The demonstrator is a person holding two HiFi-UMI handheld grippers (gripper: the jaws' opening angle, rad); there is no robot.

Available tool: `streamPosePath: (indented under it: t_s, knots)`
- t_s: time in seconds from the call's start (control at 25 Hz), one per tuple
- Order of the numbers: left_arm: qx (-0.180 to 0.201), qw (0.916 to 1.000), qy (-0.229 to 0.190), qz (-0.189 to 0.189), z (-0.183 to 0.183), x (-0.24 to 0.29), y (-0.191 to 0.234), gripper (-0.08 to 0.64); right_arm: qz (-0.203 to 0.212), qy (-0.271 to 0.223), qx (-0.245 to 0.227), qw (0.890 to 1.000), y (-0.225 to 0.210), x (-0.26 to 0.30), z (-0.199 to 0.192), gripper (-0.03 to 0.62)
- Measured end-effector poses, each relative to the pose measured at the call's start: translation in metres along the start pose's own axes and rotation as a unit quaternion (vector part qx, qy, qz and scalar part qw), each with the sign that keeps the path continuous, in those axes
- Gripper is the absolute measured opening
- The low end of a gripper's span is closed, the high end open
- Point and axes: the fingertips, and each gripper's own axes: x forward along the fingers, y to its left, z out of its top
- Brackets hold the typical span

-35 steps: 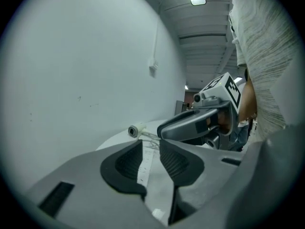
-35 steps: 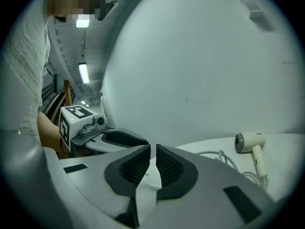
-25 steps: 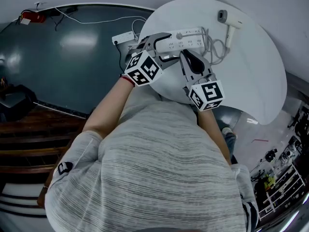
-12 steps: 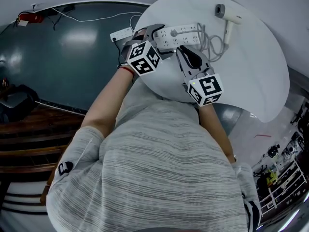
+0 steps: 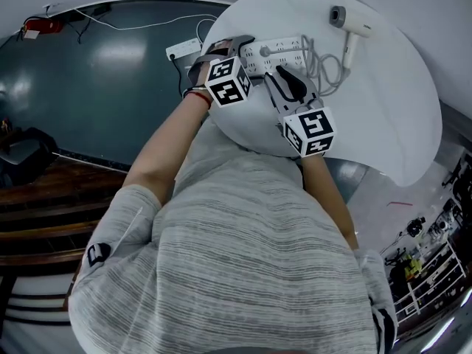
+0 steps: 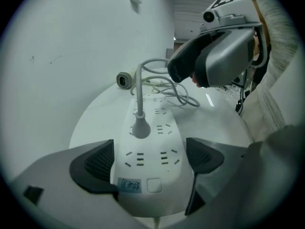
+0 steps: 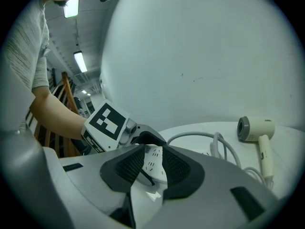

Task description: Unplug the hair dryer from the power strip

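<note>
Left gripper [image 6: 148, 161], jaws wide, is straddling long white plastic power strip [image 6: 159, 120]: clamp it first. Right gripper [image 7: 155, 168] is opening, empty; pull grey round plug [image 6: 140, 128] straight. White hair dryer [image 5: 351, 26] is lying at round white table's [image 5: 398, 124] 1 o'clock.

Head view overhead; gripper views low over common power strip [image 6: 150, 149]

White power strip [image 6: 151, 147] with a pale blue label and grey plug [image 6: 140, 127], on a white round table [image 5: 383, 116]. Cream hair dryer [image 5: 354, 29] with grey nozzle, upper right. Left gripper [image 6: 148, 162]: grey, black ribbed pads, black-and-white squared cube. Grey striped shirt [image 5: 251, 257] below; dark teal floor [image 5: 110, 87] at left.
</note>
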Motion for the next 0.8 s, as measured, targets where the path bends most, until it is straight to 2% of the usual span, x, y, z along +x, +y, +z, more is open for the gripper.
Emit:
streamPosePath:
  t_s: [0.24,0.44,0.64,0.8]
  knots:
    - [0.011,0.9999,-0.003,-0.006,-0.001,0.004,0.0,0.469,-0.015,0.027,-0.005,1.0,-0.01,0.011,-0.01,0.117]
    - [0.018,0.9993,0.029,-0.017,-0.005,0.011,-0.002,0.471,-0.035,0.053,-0.017,0.998,-0.023,0.024,-0.017,0.118]
    - [0.013,0.9985,0.044,-0.029,-0.007,0.014,-0.003,0.471,-0.041,0.077,-0.054,0.995,-0.03,0.045,-0.02,0.118]
    - [0.012,0.9985,0.041,-0.033,-0.007,0.013,-0.003,0.471,-0.049,0.09,-0.077,0.992,-0.033,0.059,-0.021,0.118]
